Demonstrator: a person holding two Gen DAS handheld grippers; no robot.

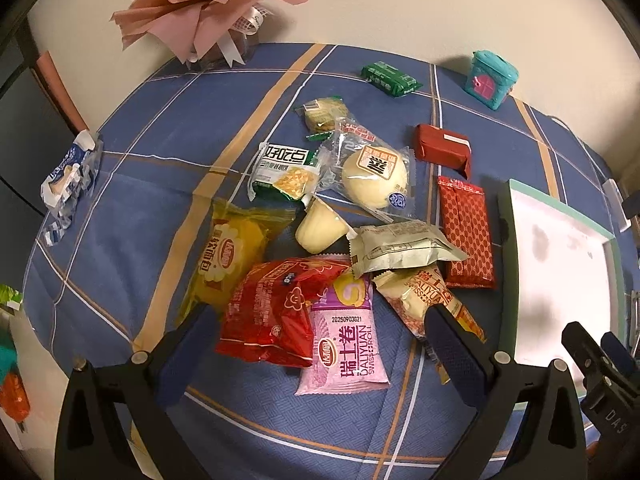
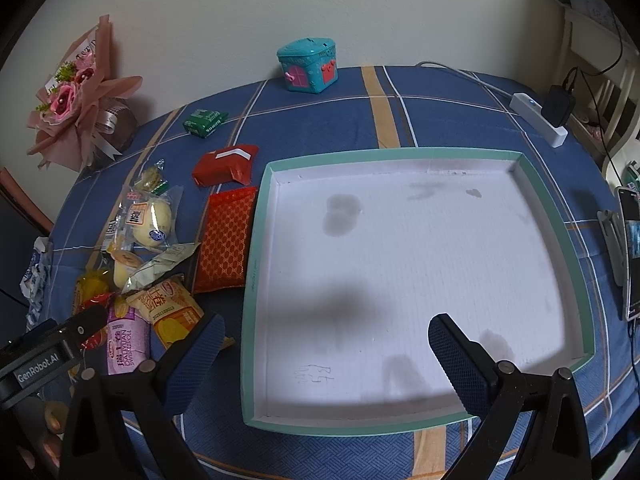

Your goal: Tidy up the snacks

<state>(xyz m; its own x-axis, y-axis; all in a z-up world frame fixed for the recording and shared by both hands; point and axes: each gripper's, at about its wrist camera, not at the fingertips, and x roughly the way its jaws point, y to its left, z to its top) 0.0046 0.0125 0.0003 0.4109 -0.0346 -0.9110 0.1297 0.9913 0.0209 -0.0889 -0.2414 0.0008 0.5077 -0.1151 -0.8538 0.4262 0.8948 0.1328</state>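
Left gripper (image 1: 320, 332): fingers spread wide, empty, flanking red snack packet (image 1: 276, 312) and pink Swiss roll packet (image 1: 344, 340) at near edge of snack pile on blue plaid surface (image 1: 160, 128). Right gripper (image 2: 326, 350): fingers spread wide, empty, over white tray with teal rim (image 2: 256, 240). Tray just right of pile. Red patterned pouch (image 2: 226, 236) beside tray's left rim.

One white tray (image 2: 256, 280), one teal toy box (image 2: 307, 65), one bouquet (image 1: 200, 4), about thirteen snack packets (image 1: 320, 220).
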